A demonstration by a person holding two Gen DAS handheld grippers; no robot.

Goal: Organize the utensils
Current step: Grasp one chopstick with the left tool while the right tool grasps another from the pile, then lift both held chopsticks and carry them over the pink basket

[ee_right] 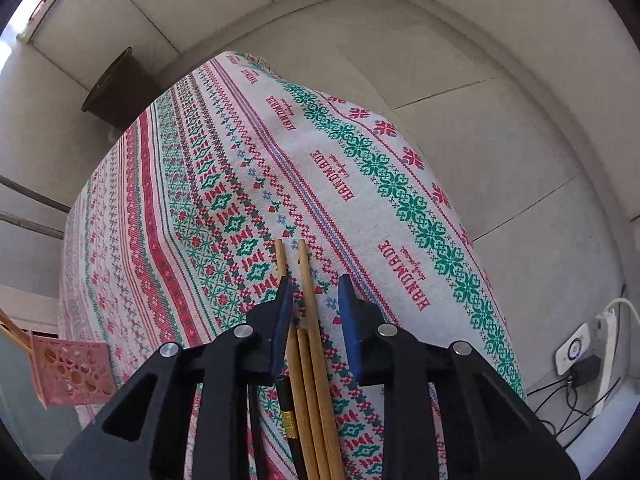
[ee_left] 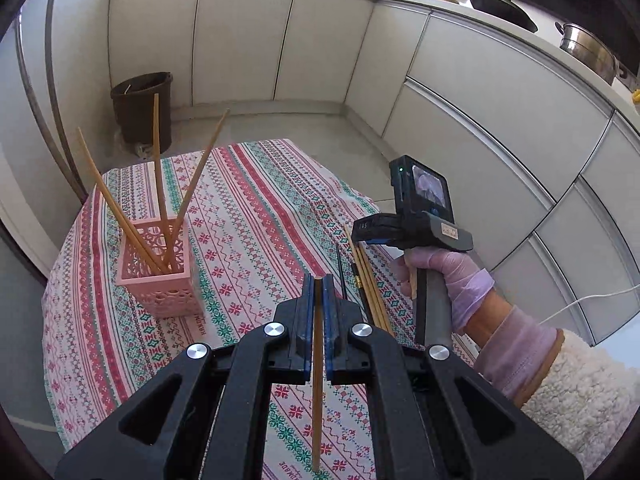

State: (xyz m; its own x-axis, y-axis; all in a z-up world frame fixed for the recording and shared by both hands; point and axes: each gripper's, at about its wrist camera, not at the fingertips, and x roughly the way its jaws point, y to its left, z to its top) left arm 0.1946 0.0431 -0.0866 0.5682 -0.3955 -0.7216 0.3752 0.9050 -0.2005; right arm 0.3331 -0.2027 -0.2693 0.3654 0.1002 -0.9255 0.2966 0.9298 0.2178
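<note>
My left gripper (ee_left: 319,280) is shut on one wooden chopstick (ee_left: 317,380), which runs lengthwise between its blue pads above the patterned tablecloth (ee_left: 256,216). To its left stands a pink lattice holder (ee_left: 160,276) with three wooden chopsticks (ee_left: 160,184) leaning out of it. In the right wrist view my right gripper (ee_right: 315,286) points steeply down over a bundle of wooden chopsticks (ee_right: 310,344) and a black one (ee_right: 289,404) lying on the cloth. One wooden chopstick lies between the pads, and a gap shows beside the right pad. A gloved hand (ee_left: 452,272) holds that gripper.
A dark waste bin (ee_left: 140,108) stands on the floor behind the table. White cabinets (ee_left: 480,112) wrap around the back and right, with a pan (ee_left: 500,4) and a steel pot (ee_left: 588,48) on the counter. A power strip (ee_right: 600,356) with cables lies on the floor at the right.
</note>
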